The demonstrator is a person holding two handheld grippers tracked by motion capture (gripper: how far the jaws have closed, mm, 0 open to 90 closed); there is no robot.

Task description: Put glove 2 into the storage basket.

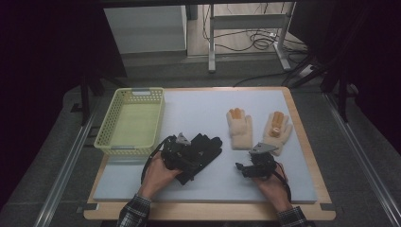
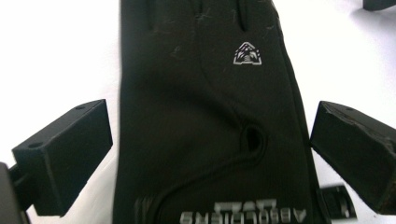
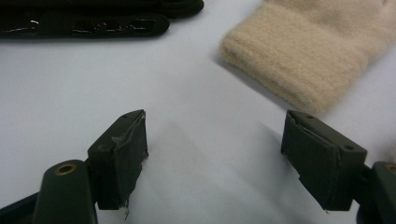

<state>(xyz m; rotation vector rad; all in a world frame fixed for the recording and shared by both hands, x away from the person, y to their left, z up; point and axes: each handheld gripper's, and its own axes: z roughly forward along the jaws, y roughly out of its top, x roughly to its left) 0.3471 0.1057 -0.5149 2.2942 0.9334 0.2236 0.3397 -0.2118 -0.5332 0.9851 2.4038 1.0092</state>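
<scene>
A black glove lies flat on the white mat, fingers pointing to the far right. My left gripper hovers over its cuff end. In the left gripper view the glove, with a small silver logo and lettering on the cuff, lies between the two jaws of the left gripper. They stand wide on either side without touching it. My right gripper rests near the front right, open over bare mat. A cream glove cuff lies just beyond it.
A yellow-green basket stands at the left of the mat. Two cream gloves with orange fingertips lie side by side at the right. The wooden table edge runs along the front.
</scene>
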